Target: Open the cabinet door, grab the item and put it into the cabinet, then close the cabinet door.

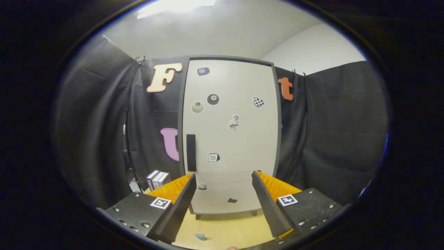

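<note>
A tall white cabinet [230,139] with a dark frame stands straight ahead on the wooden table, its door closed. A black vertical handle [191,152] sits on the door's left side, and several stickers dot the door. My gripper [223,177] is open, fingers spread wide, with nothing between them. The fingertips are level with the lower part of the door, short of it. The handle lies just above the left fingertip. A small pale blue item [199,236] lies on the table between the fingers, near their base.
Two or three small white boxes [158,178] stand on the table left of the cabinet, beyond the left finger. Black cloth walls close in on both sides. The wooden table [225,229] stretches from the fingers to the cabinet's feet.
</note>
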Demonstrator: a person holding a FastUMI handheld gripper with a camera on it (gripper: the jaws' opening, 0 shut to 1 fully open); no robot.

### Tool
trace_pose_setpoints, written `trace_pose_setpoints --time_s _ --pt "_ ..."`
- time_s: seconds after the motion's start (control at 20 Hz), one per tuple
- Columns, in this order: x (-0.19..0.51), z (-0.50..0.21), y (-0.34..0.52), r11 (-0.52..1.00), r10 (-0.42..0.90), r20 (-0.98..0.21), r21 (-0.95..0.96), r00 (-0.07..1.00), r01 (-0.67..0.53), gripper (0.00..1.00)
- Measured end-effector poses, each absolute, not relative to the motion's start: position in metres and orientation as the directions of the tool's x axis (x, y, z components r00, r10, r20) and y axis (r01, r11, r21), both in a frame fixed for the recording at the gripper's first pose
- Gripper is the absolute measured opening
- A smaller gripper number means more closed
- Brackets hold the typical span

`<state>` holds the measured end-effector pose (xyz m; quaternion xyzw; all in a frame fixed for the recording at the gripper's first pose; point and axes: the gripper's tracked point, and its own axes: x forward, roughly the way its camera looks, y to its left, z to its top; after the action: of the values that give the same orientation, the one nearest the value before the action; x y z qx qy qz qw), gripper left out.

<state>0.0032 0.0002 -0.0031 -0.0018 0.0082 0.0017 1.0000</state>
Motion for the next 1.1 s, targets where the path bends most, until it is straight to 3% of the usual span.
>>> trace_pose_setpoints --time_s 0.4,1.1 --pt "0.033 -0.011 0.021 0.999 0.042 -0.035 -0.001 0.999 -0.042 0.96" --pt "0.169 -0.028 0.101 0.989 0.144 -0.069 0.048 0.987 -0.141 0.96"
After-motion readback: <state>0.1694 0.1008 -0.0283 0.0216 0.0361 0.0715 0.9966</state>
